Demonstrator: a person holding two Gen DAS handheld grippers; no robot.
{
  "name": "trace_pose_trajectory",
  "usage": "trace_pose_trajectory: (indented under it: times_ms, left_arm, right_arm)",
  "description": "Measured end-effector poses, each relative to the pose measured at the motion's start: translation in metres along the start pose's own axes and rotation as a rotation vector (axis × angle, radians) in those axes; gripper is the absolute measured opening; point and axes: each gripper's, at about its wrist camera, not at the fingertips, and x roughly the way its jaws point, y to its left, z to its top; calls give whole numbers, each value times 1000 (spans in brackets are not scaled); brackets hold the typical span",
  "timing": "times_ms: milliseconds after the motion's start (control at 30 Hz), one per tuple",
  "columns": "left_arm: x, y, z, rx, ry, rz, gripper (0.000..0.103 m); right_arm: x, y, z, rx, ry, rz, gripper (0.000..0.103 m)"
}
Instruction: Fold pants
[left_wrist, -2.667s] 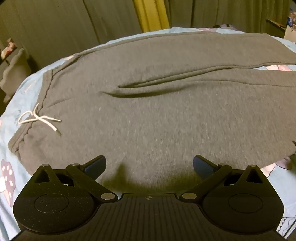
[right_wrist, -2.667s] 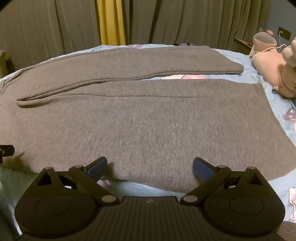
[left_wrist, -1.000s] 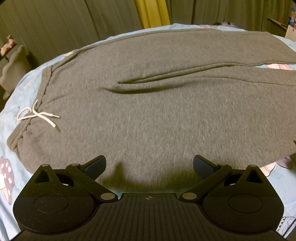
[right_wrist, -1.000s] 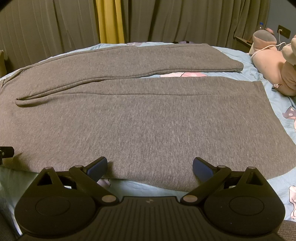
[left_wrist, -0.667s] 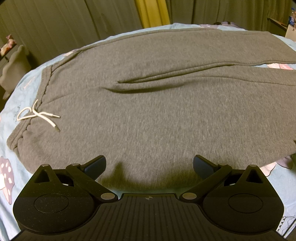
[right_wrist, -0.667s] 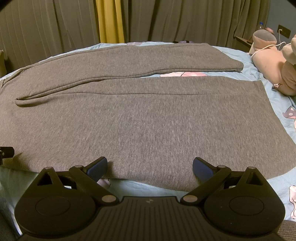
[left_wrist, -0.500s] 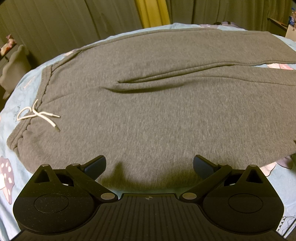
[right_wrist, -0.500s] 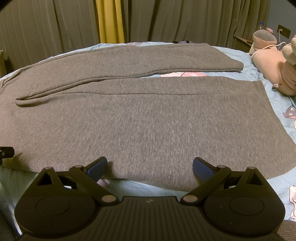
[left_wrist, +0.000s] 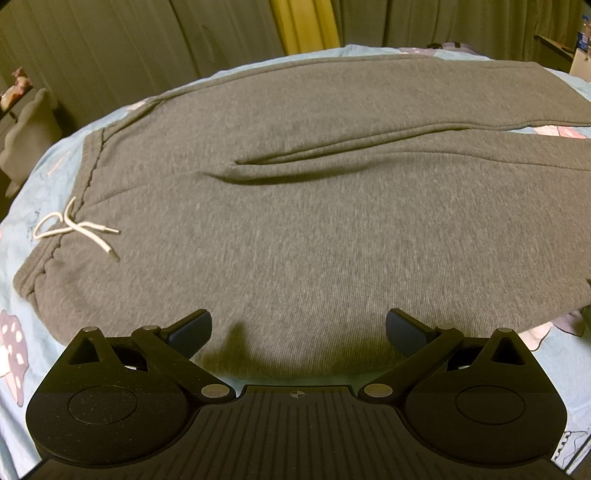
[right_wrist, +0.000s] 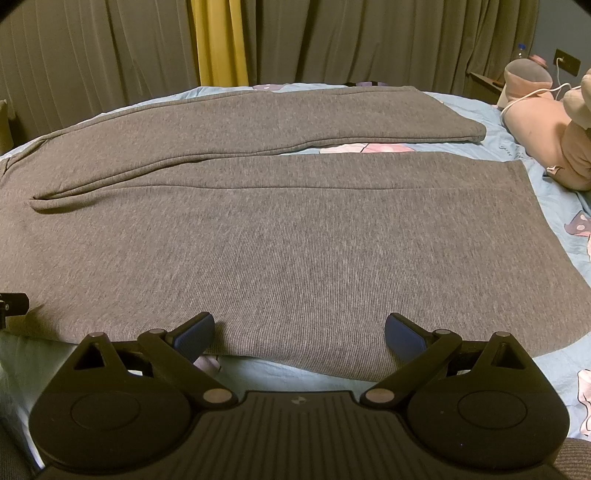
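The soft grey sweatpants (left_wrist: 314, 206) lie flat on the light blue bed sheet (right_wrist: 554, 206), ready for us to fold. Our left gripper (left_wrist: 297, 326) and right gripper (right_wrist: 299, 326) wait by the near edge, fingers apart, holding nothing. Only the left view shows the white drawstring (left_wrist: 74, 230); only the right shows the leg ends and the pink plush toy (right_wrist: 543, 133).

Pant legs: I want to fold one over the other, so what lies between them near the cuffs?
Only bare bedsheet, light blue with a pink print, shows in the gap between the far leg and near leg in the right wrist view.
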Motion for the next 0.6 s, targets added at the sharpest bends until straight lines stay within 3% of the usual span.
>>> trace_pose_trajectory:
  times_ms: [600]
  left_arm:
    - [-1,0,-2,-1,3,-1,103]
  right_arm:
    - [-1,0,0,1,0,0,99]
